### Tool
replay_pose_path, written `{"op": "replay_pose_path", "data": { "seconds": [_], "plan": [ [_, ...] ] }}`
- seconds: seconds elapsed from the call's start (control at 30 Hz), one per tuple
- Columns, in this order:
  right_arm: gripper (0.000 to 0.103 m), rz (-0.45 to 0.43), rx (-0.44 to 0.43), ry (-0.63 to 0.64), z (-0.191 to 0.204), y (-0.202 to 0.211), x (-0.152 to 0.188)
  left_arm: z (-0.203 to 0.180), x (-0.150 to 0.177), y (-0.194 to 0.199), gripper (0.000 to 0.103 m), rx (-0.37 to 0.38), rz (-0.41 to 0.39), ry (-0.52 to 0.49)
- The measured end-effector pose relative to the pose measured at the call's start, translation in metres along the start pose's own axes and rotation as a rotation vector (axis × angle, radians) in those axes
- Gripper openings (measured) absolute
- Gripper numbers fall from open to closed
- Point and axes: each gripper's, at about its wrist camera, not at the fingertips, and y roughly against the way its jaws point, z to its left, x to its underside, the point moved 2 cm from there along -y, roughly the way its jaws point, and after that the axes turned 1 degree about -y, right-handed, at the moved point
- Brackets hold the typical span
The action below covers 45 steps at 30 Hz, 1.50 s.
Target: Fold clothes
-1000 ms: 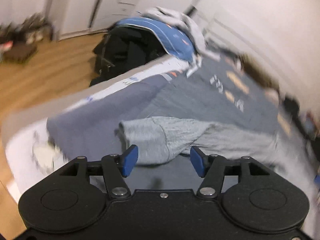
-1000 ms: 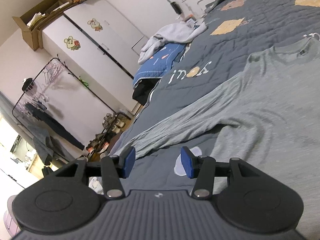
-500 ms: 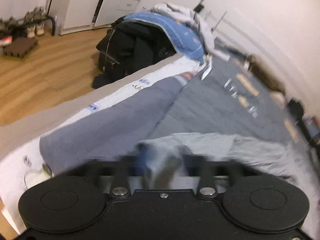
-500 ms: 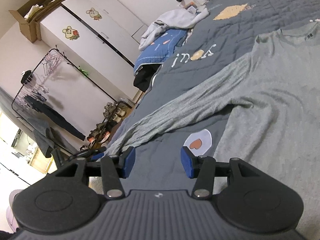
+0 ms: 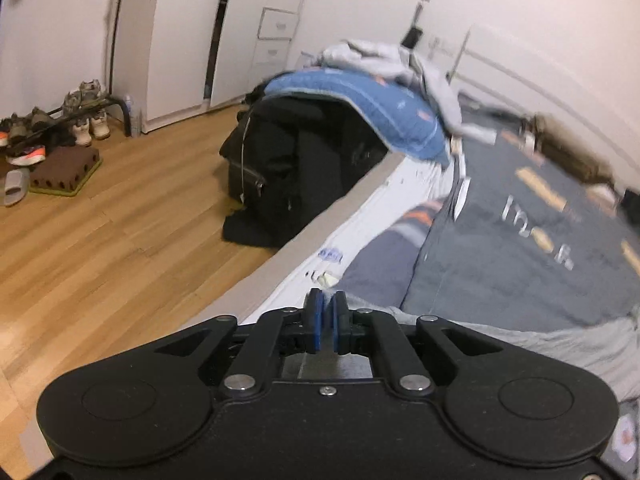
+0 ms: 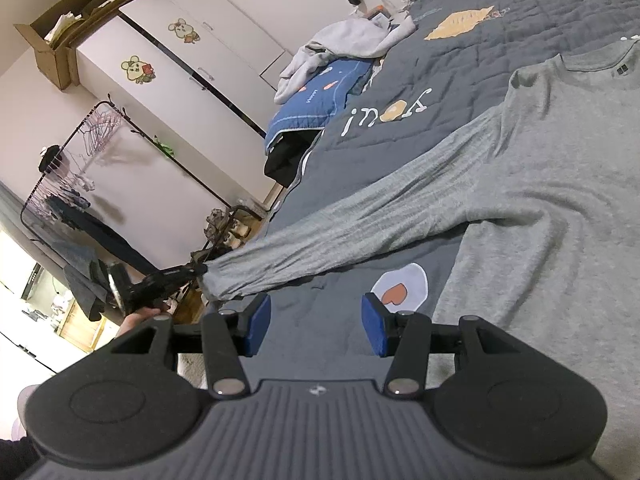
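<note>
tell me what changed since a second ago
The left gripper has closed on the cuff of the grey shirt's sleeve and drawn it out straight toward the bed edge; its jaws have just eased slightly. The right gripper stayed open over the quilt, holding nothing.

A lived-in home bedroom: a bed (image 6: 500,28) under a grey quilt with stitched patches, white wardrobes (image 6: 192,80) bearing cartoon mouse stickers, cardboard boxes (image 6: 60,40) on top, a clothes rail (image 6: 76,168) with hangers, a shoe rack (image 5: 60,120) on the wooden floor (image 5: 100,240).
</note>
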Motion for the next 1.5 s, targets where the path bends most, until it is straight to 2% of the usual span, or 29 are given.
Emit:
{"op": "replay_pose_path", "data": {
  "seconds": [0.07, 0.1, 0.13, 0.3, 0.4, 0.5, 0.63, 0.87, 0.93, 1.1, 1.23, 1.43, 1.5],
  "plan": [
    [0.049, 0.003, 0.001, 0.002, -0.001, 0.000, 0.001, 0.006, 0.007, 0.010, 0.024, -0.003, -0.020, 0.037],
    [0.049, 0.003, 0.003, 0.002, -0.001, 0.000, 0.001, 0.009, 0.010, 0.015, 0.039, -0.002, -0.032, 0.059],
    [0.049, 0.005, 0.006, 0.002, -0.001, 0.000, 0.002, 0.012, 0.015, 0.023, 0.048, 0.000, -0.045, 0.081],
    [0.049, -0.016, 0.028, -0.005, -0.008, 0.008, 0.004, -0.001, 0.042, 0.062, 0.048, 0.081, -0.058, 0.077],
    [0.049, -0.038, 0.051, -0.014, -0.017, 0.019, 0.005, -0.031, 0.058, 0.083, 0.053, 0.182, -0.036, 0.067],
    [0.049, -0.073, 0.088, -0.026, -0.027, 0.036, 0.005, -0.084, 0.069, 0.106, 0.056, 0.290, -0.043, 0.005],
    [0.049, -0.139, 0.157, -0.027, -0.043, 0.068, 0.004, -0.166, 0.074, 0.124, 0.065, 0.461, -0.035, -0.052],
    [0.049, -0.252, 0.287, -0.061, -0.084, 0.143, -0.004, -0.318, 0.079, 0.144, 0.066, 0.699, -0.029, -0.174],
    [0.050, -0.283, 0.326, -0.068, -0.097, 0.166, -0.006, -0.359, 0.079, 0.150, 0.069, 0.759, -0.023, -0.196],
    [0.055, -0.363, 0.428, -0.106, -0.135, 0.222, -0.008, -0.453, 0.092, 0.160, 0.070, 0.855, -0.015, -0.244],
    [0.057, -0.428, 0.514, -0.150, -0.171, 0.268, -0.014, -0.511, 0.120, 0.151, 0.070, 0.903, 0.032, -0.250],
    [0.057, -0.510, 0.654, -0.222, -0.232, 0.333, -0.028, -0.549, 0.166, 0.119, 0.070, 0.939, 0.115, -0.227],
    [0.058, -0.544, 0.702, -0.288, -0.258, 0.358, -0.031, -0.555, 0.177, 0.111, 0.070, 0.950, 0.138, -0.244]
  ]
}}
